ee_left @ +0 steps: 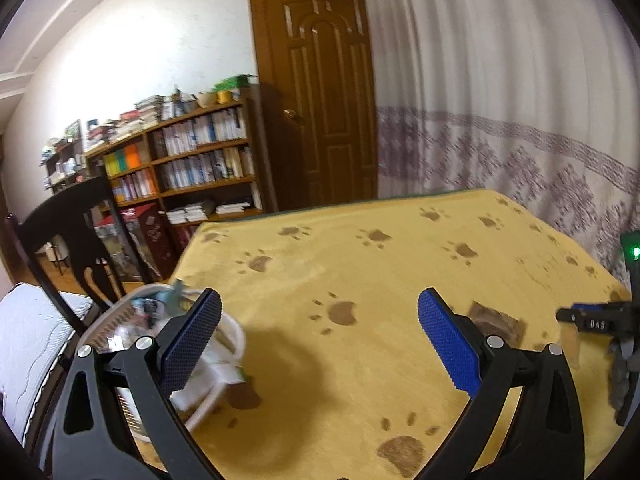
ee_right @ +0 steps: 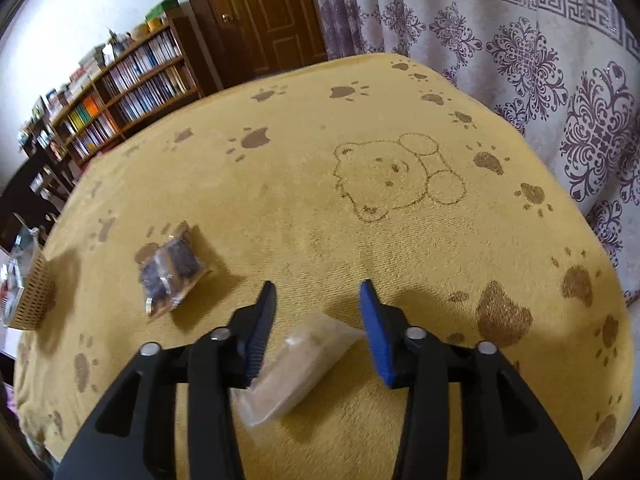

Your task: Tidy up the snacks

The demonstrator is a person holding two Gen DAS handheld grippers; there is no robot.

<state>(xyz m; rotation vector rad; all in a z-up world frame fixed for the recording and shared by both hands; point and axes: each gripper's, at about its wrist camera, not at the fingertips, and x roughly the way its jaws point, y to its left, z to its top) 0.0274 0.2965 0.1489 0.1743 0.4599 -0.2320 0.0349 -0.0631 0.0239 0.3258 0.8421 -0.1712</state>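
My left gripper (ee_left: 320,304) stands wide open above the yellow paw-print cloth (ee_left: 360,264), with nothing between its fingers. Beside its left finger, at the table's left edge, a white basket (ee_left: 234,334) holds several wrapped snacks. A dark brownie packet (ee_left: 498,320) lies flat just beyond the right finger; the same brownie packet (ee_right: 172,276) shows in the right wrist view. My right gripper (ee_right: 318,292) is open, low over the cloth. A pale tan snack packet (ee_right: 304,364) lies slantwise between its fingers, and the jaws are not closed on it. The basket (ee_right: 34,292) sits at the far left.
A dark wooden chair (ee_left: 76,240) stands by the table's left corner, close to the basket. Beyond it are a bookshelf (ee_left: 192,160) and a brown door (ee_left: 320,92). A patterned curtain (ee_right: 540,60) hangs along the table's right side. A bear drawing (ee_right: 396,176) marks the cloth.
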